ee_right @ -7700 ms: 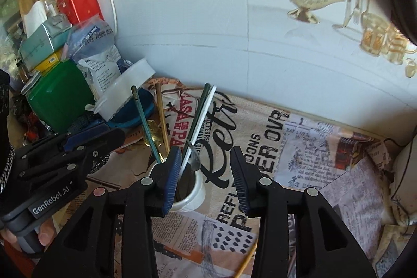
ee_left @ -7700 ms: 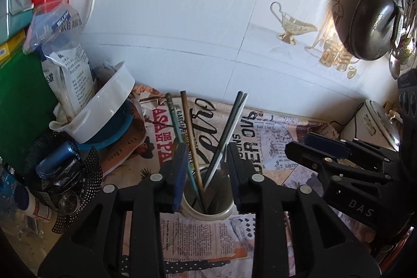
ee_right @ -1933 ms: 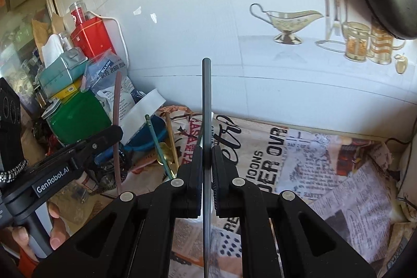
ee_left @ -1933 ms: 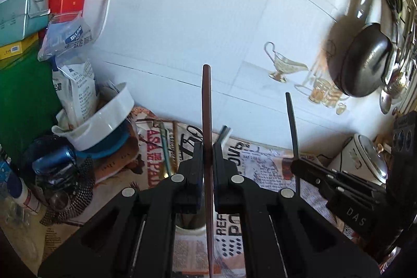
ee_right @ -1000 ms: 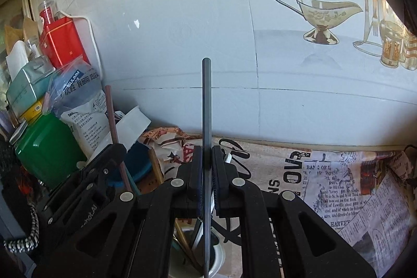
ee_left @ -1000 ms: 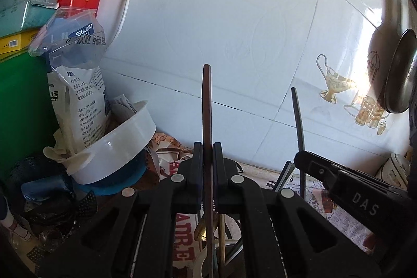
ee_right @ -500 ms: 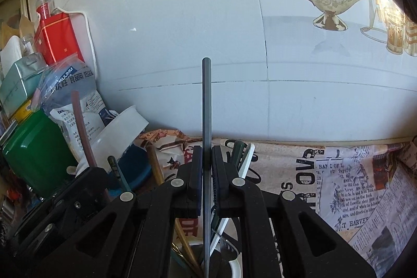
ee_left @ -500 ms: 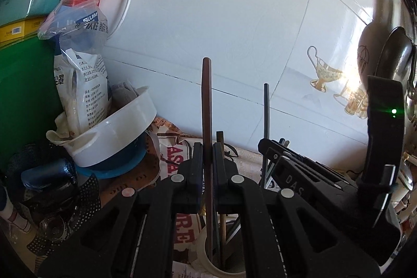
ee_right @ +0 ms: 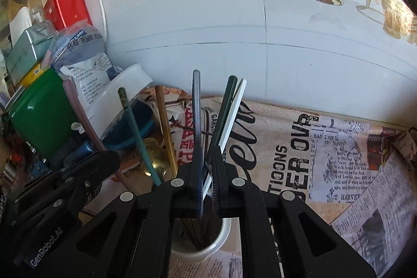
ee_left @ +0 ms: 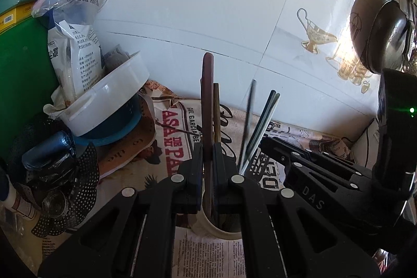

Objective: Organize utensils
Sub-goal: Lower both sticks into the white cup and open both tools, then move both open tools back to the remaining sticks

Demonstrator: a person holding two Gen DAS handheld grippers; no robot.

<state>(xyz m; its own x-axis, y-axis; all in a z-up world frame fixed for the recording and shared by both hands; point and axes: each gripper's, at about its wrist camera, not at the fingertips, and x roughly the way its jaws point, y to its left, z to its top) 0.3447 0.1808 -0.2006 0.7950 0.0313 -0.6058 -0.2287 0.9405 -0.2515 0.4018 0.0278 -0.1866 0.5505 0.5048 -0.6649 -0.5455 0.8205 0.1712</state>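
Now both grippers lower than second ago: left gripper clamps brown chopstick, right gripper clamps dark chopstick, tips down inside white cup. Only release remains, likely.

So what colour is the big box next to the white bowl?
Green, clearest in the right wrist view.

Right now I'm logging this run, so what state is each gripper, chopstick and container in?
left gripper: shut on the brown chopstick.
brown chopstick: upright, lower end inside the cup.
right gripper: shut on the dark grey chopstick.
dark grey chopstick: upright, lower end inside the cup.
cup: upright, holding several chopsticks.
white bowl: tilted on a blue one.
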